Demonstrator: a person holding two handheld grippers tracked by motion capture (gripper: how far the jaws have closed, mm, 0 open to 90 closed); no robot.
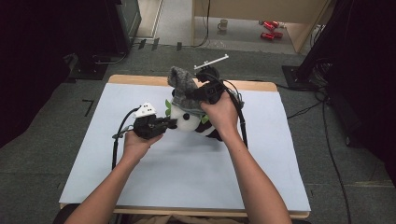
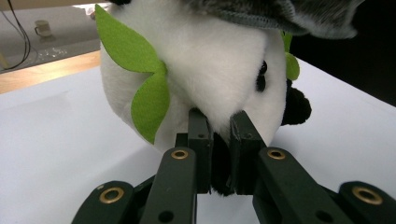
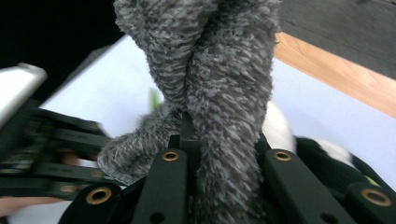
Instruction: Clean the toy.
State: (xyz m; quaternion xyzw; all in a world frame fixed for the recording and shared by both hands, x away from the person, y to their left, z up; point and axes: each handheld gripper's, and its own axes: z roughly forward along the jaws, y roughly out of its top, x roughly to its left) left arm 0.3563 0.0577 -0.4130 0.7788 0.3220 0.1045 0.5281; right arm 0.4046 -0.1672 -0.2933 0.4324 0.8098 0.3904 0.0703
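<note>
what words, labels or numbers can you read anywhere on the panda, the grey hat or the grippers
None can be read.
Panda plush: white fur and green leaves, no tag or print in view.
Grey hat: plain fuzzy knit, no label in view.
Left gripper and right gripper: dark marks on the left one's grey plate, too small to read.

Light fell evenly from above in the high view, leaving the pale surface (image 1: 187,177) bright while the room's left and right edges sank into near black. Shadows under the forearms were faint and soft. In the left gripper view the panda plush (image 2: 210,70) was sharp, its white fur close to overexposed, and the background mug soft. The right gripper view was smeared by motion blur, the grey knitted hat (image 3: 219,93) fuzzy and the left tool (image 3: 42,154) streaked.
</note>
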